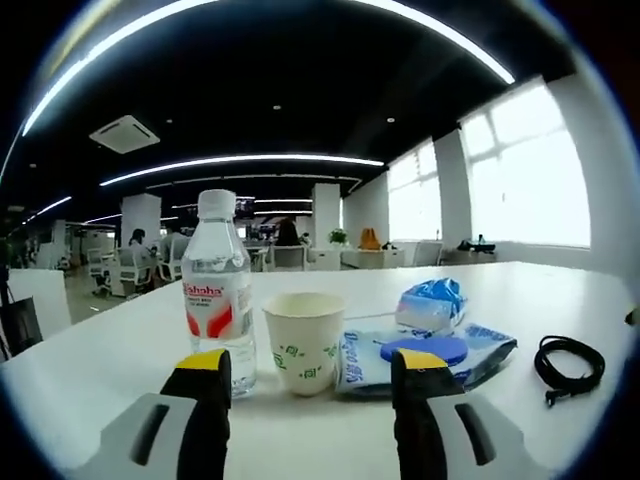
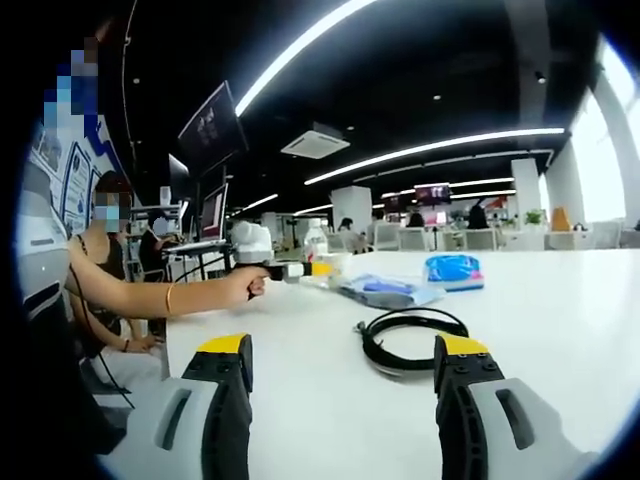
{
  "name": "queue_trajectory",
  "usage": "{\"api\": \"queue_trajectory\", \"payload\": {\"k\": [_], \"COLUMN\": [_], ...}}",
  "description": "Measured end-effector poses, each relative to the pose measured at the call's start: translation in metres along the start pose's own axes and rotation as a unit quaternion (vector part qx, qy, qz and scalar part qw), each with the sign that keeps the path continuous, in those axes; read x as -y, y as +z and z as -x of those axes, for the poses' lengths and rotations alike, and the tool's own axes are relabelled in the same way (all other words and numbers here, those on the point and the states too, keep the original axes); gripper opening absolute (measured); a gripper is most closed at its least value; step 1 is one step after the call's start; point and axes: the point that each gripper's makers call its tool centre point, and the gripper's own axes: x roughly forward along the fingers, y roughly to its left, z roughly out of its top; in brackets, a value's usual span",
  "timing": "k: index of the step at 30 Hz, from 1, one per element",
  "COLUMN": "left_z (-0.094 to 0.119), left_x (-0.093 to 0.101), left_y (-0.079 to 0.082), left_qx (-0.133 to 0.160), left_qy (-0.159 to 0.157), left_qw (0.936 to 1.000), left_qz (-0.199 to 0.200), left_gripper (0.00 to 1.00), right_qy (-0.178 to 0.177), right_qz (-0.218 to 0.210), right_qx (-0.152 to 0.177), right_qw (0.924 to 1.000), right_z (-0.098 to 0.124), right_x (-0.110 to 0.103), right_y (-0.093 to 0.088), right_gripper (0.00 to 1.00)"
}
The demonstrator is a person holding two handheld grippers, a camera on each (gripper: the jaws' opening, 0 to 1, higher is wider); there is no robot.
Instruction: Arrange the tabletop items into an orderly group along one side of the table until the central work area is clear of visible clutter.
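Your water bottle (image 1: 218, 290) stands upright on the white table (image 1: 90, 370), touching or just beside the paper cup (image 1: 304, 342) at its 3 o'clock, and further round at 3 o'clock a flat blue wipes pack (image 1: 480, 350) lies with a blue disc (image 1: 424, 350) on top and a crumpled blue packet (image 1: 432, 303) behind it. These already sit close together, which I judge is the group you are building. The coiled black cable (image 1: 568, 365) lies well apart toward 3 o'clock, still the stray piece. Your left claw (image 1: 310, 385) is spread wide and holds nothing, jaws framing the bottle and cup, likely lined up to nudge or grip one of them. In the right gripper view the same cable (image 2: 410, 338) lies just ahead at 12 o'clock, between the jaws of your right claw (image 2: 345, 365), also wide open and empty; it seems aimed there to fetch the cable. At 10 o'clock your hand (image 2: 243, 287) carries the left claw toward the bottle and cup (image 2: 330, 265).
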Motion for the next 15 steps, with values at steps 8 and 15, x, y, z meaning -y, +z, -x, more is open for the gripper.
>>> {"api": "queue_trajectory", "payload": {"k": [8,15], "left_z": [0.006,0.014], "left_x": [0.013,0.029], "left_y": [0.004,0.012], "left_qx": [-0.002,0.010], "left_qy": [-0.046,-0.090], "left_qw": [0.9974,0.9849], "left_qz": [-0.055,-0.148], "left_gripper": [0.60,0.57], "right_qy": [0.002,0.002], "right_qz": [0.001,0.005], "right_qx": [-0.002,-0.006], "right_qw": [1.0000,1.0000], "right_z": [-0.003,-0.004], "right_x": [0.000,0.000], "right_y": [0.000,-0.001], "right_gripper": [0.70,0.66]}}
